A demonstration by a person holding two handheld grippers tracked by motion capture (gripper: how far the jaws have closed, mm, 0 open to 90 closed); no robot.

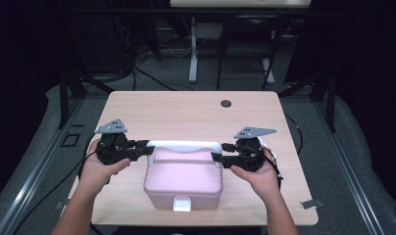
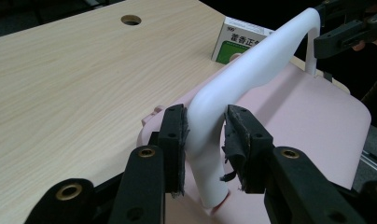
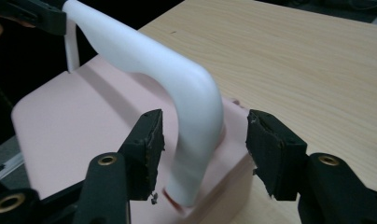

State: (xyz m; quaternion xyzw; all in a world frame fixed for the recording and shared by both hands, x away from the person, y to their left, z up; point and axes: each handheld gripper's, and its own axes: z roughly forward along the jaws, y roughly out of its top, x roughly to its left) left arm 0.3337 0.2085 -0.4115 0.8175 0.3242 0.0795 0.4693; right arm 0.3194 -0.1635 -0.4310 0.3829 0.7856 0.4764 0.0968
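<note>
The white plastic handle (image 2: 252, 65) of the pink plastic box (image 1: 182, 182) on the bench (image 1: 186, 112) is straddled at both ends by half-open fingers, left gripper (image 2: 205, 140) nearly touching, right gripper (image 3: 203, 149) clear; gripping and lifting remain.

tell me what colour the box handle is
White handle on a pink box; it shows best in the left gripper view.

A light wooden table (image 1: 186, 110) has a round cable hole (image 1: 226, 104) near its far edge. On it, in the left gripper view, a small green-and-white carton (image 2: 240, 39) printed with Chinese characters stands toward the far side, probably a medicine box. Beyond the table a white desk leg (image 1: 193, 51) and dark cables (image 1: 152, 78) rest on grey floor.
</note>
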